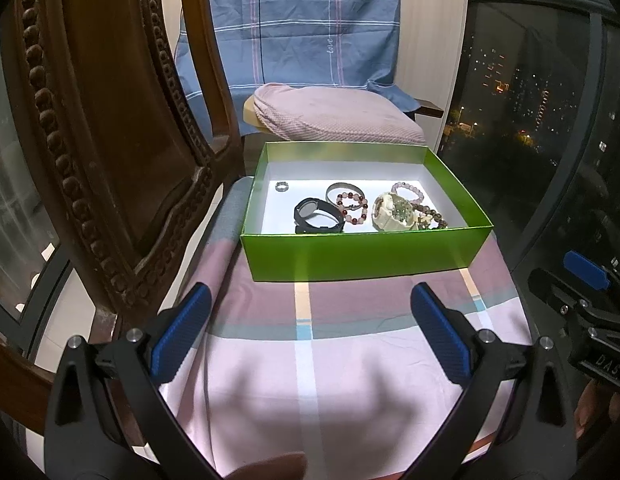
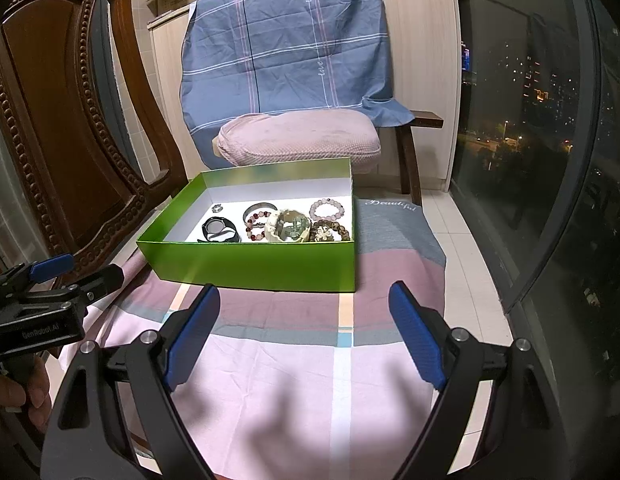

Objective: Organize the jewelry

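- Left gripper [image 1: 310,336] and right gripper [image 2: 304,336] both gape wide, empty, before the box [image 1: 361,254].
- Jewelry (watches, bracelets, ring [image 1: 281,187]) lies inside the box.
- Likely sorting's done, or next: reach in.

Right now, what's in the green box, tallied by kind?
Watches: 2, black watch, cream watch
Bead bracelets: 3, red-and-pink, pale pink, brown
Metal bangle: 1
Ring: 1
Total: 7

Jewelry we see in the green box [image 1: 361,252]

Ring [image 1: 281,187] at ten o'clock; black watch [image 1: 318,215] centre; cream watch [image 1: 391,212], bead bracelets [image 1: 353,206] toward three.
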The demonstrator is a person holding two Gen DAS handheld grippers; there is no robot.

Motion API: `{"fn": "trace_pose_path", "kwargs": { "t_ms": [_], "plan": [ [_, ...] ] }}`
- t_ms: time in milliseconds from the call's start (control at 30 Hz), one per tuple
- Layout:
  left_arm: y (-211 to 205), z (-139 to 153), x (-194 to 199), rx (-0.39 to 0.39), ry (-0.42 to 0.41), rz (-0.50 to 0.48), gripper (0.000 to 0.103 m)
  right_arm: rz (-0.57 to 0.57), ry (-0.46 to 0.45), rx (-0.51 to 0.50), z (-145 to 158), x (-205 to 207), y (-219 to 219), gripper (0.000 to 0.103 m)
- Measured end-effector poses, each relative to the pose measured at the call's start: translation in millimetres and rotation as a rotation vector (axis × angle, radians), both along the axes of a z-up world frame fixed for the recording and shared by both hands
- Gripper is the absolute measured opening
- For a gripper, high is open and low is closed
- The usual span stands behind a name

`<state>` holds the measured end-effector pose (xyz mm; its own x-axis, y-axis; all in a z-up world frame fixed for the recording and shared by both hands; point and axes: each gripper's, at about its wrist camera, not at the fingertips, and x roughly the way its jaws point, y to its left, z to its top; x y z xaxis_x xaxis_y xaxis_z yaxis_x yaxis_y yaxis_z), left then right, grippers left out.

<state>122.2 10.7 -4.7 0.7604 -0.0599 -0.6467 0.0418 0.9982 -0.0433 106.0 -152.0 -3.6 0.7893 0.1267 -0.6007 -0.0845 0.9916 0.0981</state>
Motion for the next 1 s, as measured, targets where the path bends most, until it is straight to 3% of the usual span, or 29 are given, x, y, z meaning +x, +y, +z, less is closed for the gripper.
{"fn": "trace_pose_path", "kwargs": {
  "t_ms": [1000],
  "plan": [
    [-0.5,-2.4,0.3,0.007,0.01,-0.005,0.099,0.007,0.004,-0.008,-0.5,-0.6,2.3,0.084]
  ]
}}
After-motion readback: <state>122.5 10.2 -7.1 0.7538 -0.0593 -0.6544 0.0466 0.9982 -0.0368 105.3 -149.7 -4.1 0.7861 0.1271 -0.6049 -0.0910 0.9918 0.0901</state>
